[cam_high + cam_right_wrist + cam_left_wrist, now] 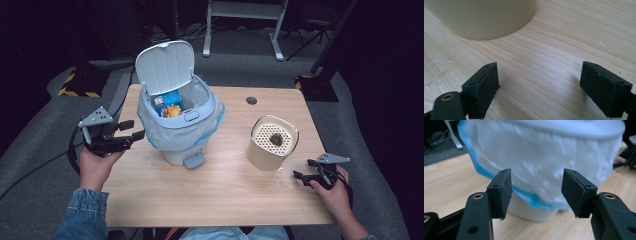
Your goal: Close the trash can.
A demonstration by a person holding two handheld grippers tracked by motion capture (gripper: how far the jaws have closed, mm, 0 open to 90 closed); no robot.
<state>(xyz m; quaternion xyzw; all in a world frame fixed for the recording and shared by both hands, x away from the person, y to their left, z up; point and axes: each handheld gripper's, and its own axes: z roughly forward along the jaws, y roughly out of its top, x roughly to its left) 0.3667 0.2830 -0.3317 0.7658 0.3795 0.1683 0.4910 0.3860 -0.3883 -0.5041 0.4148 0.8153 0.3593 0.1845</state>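
Overhead light brightens the counter (220,190); surroundings stay dark. The bin liner (544,162) is motion-blurred in the left gripper view; soft shadows throughout.

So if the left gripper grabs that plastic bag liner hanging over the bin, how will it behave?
The bag liner looks thin and wrinkled, so probably floppy and light. Its skirt drapes loosely round the bin, so it may slip or bunch between the pads.

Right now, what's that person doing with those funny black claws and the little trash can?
A person sits at the light wooden table with a two-jaw gripper in each hand. The left gripper hovers open beside the small white pedal bin, which has a plastic bag liner, a raised lid and colourful packets inside. The right gripper rests open on the table near the beige round container, whose perforated top carries a dark lump. Neither gripper holds anything.
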